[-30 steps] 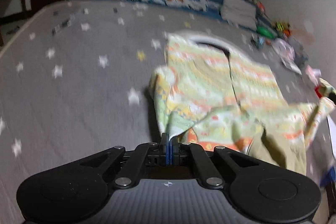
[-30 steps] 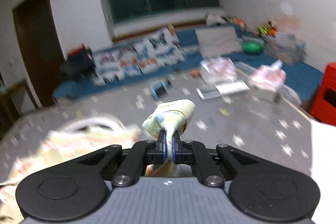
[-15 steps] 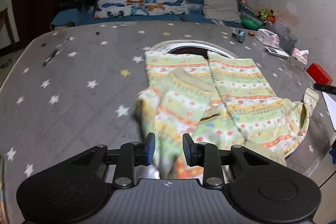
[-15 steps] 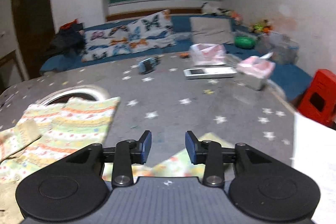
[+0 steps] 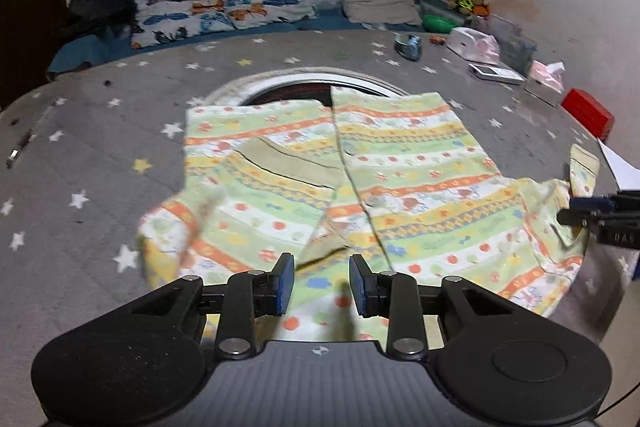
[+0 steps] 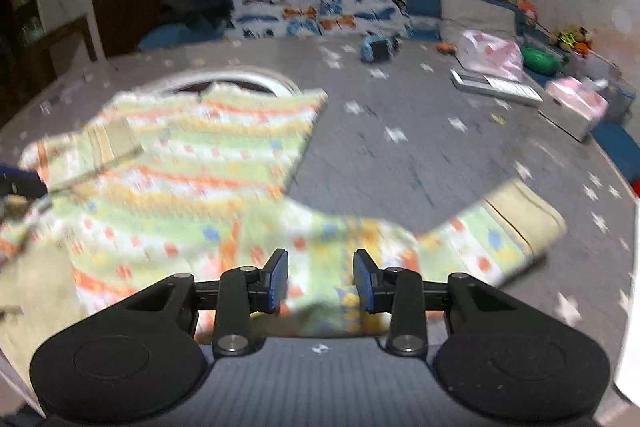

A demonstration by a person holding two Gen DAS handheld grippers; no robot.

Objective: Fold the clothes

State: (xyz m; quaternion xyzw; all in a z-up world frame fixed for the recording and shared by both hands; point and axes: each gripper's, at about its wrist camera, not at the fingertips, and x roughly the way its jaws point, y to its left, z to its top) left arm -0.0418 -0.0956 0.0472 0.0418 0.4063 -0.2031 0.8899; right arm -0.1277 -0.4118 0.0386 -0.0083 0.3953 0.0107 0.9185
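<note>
Striped pyjama top (image 5: 400, 179), spread flat, sleeve folded

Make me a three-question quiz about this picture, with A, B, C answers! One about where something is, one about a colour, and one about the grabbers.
1. Where does the shirt lie?
A. on the grey star cloth
B. on the sofa
C. on the floor

2. What colour is the box at the table's right edge?
A. blue
B. red
C. white

3. How do the left gripper and the right gripper stand?
A. both shut on the shirt
B. one open, one shut
C. both open, holding nothing

Answers:
1. A: the striped shirt is spread on the starred cloth.
2. B: the box is plainly red.
3. C: each pair of blue pads stands apart, with the shirt lying below them.
</note>
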